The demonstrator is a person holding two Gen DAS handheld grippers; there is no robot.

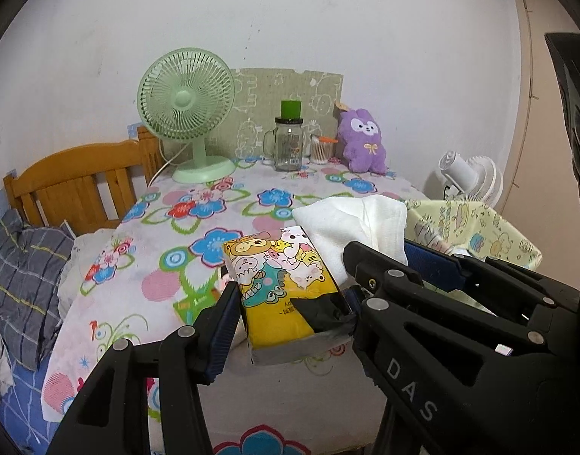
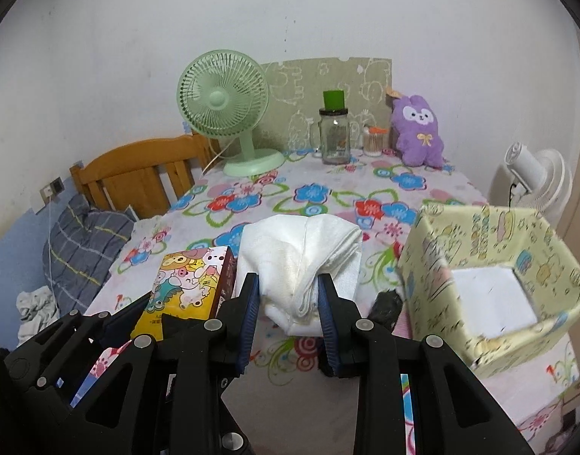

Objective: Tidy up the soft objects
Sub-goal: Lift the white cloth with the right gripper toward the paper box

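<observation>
Two grippers are in view, each holding one soft thing above the flowered tabletop (image 2: 327,204). One tissue pack (image 1: 286,288), yellow with cartoon animals, sits clamped between the fingers (image 1: 223,326) of the left gripper (image 1: 290,303), its near end at the pads and its far end jutting forward past them. One folded white towel (image 2: 305,261) is pinched at its near end between the narrow-set fingers (image 2: 329,326) of the right gripper (image 2: 290,295), with the bulk of it bulging beyond the tips. The two loads hang side by side, close together. One open patterned box (image 2: 491,250) stands just right of the right fingers, near the tabletop's right edge. Well ahead stand one green fan (image 2: 229,113), one jar (image 2: 335,132), one small container (image 2: 375,140) and one purple plush toy (image 2: 418,132); the tabletop between is bare.
</observation>
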